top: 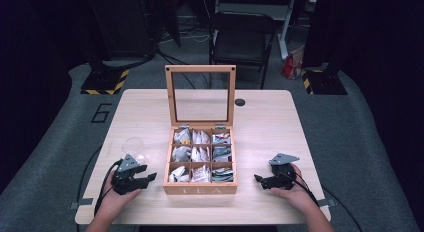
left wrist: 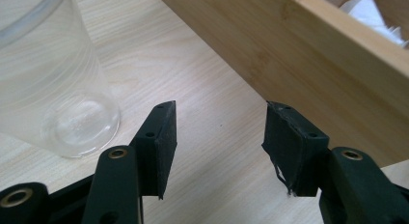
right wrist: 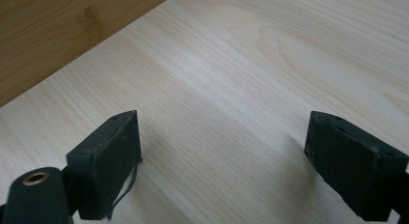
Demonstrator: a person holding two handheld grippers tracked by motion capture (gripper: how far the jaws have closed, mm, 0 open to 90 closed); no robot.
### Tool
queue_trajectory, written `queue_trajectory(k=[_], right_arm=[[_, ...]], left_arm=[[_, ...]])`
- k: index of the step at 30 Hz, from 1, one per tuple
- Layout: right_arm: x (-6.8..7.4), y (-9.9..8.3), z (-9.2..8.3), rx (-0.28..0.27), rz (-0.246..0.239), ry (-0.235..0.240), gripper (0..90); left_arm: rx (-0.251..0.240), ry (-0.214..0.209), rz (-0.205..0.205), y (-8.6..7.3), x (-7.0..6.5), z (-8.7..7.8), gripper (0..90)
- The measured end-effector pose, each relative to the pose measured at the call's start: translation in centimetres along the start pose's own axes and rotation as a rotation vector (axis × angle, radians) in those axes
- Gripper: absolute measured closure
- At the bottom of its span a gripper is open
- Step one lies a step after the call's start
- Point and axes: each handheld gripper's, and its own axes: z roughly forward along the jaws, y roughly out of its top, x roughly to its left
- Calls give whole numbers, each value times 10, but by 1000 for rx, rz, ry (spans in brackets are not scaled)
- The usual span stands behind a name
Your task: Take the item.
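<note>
**High view: tea box open, both grippers waiting**

High view centres on the wooden table (top: 270,122), with the tea box (top: 200,189) at mid-frame, its glass lid (top: 200,94) standing upright so all nine compartments of tea bags (top: 201,153) lie reachable. Left of the box, the clear cup (top: 134,148) stands apart from it, probably placed ready to take a bag. At lower left the left gripper (top: 151,177) rests with jaws parted, grasping nothing; at lower right the right gripper (top: 258,179) sits likewise spread and empty, both flanking the box.
</note>
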Motion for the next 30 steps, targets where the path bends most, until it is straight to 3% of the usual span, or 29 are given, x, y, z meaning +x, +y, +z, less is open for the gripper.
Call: queue_trajectory(k=[2, 13, 16, 21, 30], right_arm=[[0, 0, 0, 0, 0, 0, 119], [0, 0, 0, 0, 0, 0, 119], [0, 0, 0, 0, 0, -1, 119], [0, 0, 0, 0, 0, 0, 119], [0, 0, 0, -1, -3, -2, 119]], left_arm=[[-10, -7, -23, 1, -1, -1, 453], [-26, -4, -44, 3, -1, -6, 461], [-39, -16, -71, 6, -1, -8, 462], [-26, -16, -53, 11, -1, -10, 469], [-38, -37, -76, 21, -3, -12, 486]])
